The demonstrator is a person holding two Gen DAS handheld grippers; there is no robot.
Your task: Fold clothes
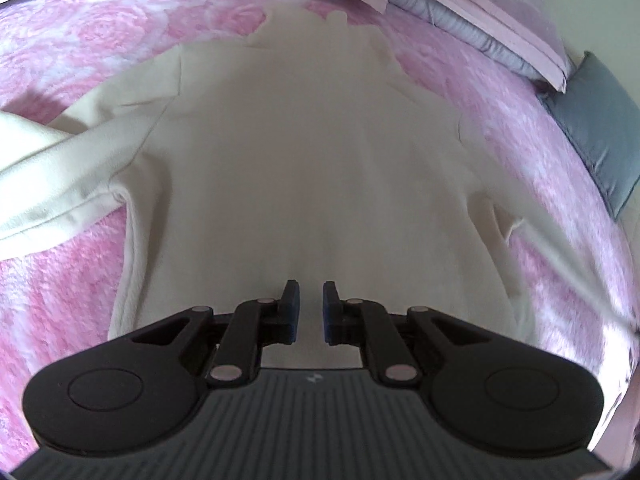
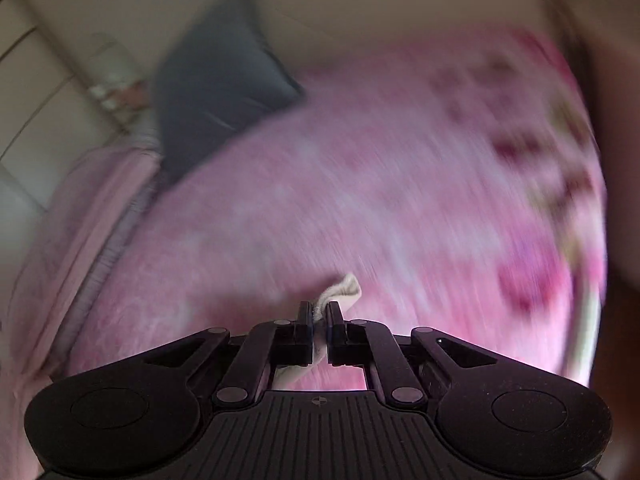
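On the pink blanket (image 1: pixel 60 40) I see the cream top (image 1: pixel 304 168) spread flat, body unfolded, left sleeve (image 1: pixel 60 184) out sideways. My right gripper (image 2: pixel 319 316) pinches a cream cloth edge (image 2: pixel 340 290), likely the other sleeve. My left gripper (image 1: pixel 311 300) hovers over the near hem, parted, empty. Folding looks mostly ahead.

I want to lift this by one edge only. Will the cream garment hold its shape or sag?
Likely sag: the cream garment lies limp on the pink blanket, its sleeve creased. The bit pinched in the right claw crumples, so probably soft. Looks thick, perhaps slightly heavy.
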